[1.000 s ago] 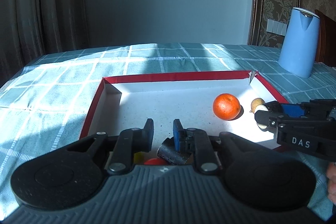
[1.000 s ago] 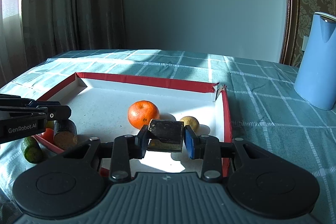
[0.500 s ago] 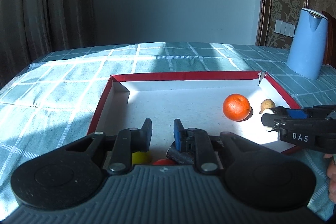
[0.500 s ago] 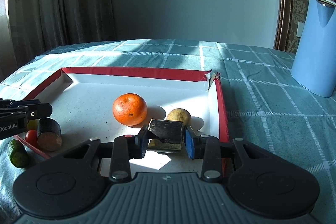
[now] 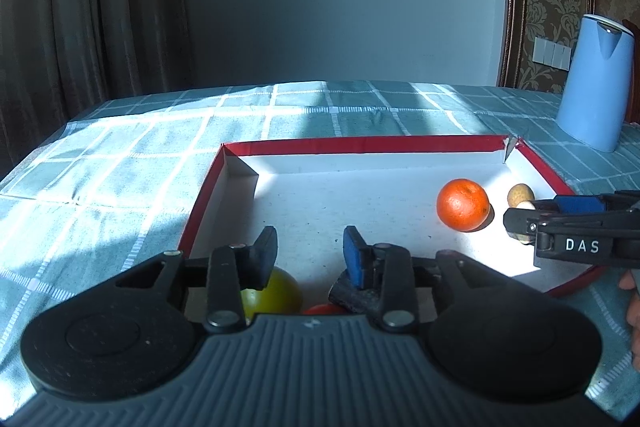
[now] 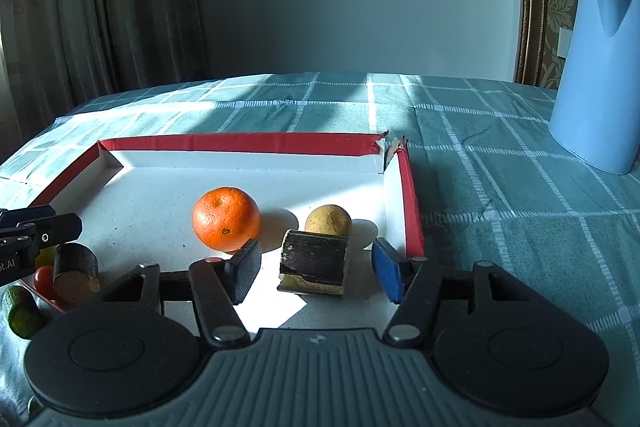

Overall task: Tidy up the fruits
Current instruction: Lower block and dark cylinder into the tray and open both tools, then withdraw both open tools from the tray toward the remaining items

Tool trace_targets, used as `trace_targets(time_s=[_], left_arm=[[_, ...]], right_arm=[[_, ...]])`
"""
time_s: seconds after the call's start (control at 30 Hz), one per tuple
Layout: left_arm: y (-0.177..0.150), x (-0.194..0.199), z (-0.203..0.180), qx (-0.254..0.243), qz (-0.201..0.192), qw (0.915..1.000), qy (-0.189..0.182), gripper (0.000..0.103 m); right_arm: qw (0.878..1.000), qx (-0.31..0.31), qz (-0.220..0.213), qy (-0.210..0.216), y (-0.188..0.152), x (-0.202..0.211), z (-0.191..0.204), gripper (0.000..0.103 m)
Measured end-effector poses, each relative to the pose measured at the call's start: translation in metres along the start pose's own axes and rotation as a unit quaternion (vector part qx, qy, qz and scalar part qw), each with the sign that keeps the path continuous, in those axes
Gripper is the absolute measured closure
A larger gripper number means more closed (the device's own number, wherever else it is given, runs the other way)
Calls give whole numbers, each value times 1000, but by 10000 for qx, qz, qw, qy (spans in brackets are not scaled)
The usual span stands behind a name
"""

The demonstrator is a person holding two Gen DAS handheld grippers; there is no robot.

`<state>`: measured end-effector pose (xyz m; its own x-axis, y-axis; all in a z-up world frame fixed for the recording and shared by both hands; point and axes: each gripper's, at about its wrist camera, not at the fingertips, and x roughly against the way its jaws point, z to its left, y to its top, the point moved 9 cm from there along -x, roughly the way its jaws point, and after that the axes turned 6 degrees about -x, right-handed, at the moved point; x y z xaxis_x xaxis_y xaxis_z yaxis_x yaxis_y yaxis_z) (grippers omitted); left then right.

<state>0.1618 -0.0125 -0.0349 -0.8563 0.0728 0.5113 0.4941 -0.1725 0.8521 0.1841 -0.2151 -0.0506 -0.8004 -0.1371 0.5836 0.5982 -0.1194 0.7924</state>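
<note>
A red-rimmed white tray point(image 6: 248, 143) holds an orange point(image 6: 226, 219), a small yellow-brown fruit point(image 6: 328, 219) and a dark cut piece with a pale face point(image 6: 314, 263). My right gripper point(image 6: 318, 273) is open, its fingers on either side of that piece, which rests on the tray floor. My left gripper point(image 5: 308, 253) is open and empty over the tray's near left edge point(image 5: 200, 211). Below it lie a yellow-green fruit point(image 5: 276, 293), a red tomato point(image 5: 324, 309) and a dark cut piece point(image 5: 352, 297). The orange point(image 5: 463, 209) also shows there.
A blue kettle point(image 6: 600, 75) stands at the right on the teal checked tablecloth point(image 6: 500, 187). A green fruit point(image 6: 20, 311), a tomato point(image 6: 44, 281) and a dark cylinder piece point(image 6: 76, 273) lie by the tray's near left corner. Curtains hang behind.
My right gripper has opened and let go of the dark cut piece, which now rests in the tray. My left gripper has opened wider and shifted, and the yellow-green fruit shows below it.
</note>
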Motion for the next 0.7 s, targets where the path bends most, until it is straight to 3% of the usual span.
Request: trace_targets(time_s=[0.07, 0.27, 0.5, 0.7], left_arm=[[0, 0, 0, -9, -4, 10000, 31, 68], [-1, 3, 5, -10, -75, 9999, 104, 53], [-5, 31, 22, 259, -457, 9986, 105, 25], [-19, 49, 41, 425, -515, 9974, 281, 18]], right_arm=[[9998, 79, -145, -87, 2, 4, 0, 31], [9991, -171, -388, 19, 8, 17, -8, 31], [9965, -394, -690, 252, 3, 56, -20, 31], [9942, -283, -539, 885, -14, 80, -2, 31]])
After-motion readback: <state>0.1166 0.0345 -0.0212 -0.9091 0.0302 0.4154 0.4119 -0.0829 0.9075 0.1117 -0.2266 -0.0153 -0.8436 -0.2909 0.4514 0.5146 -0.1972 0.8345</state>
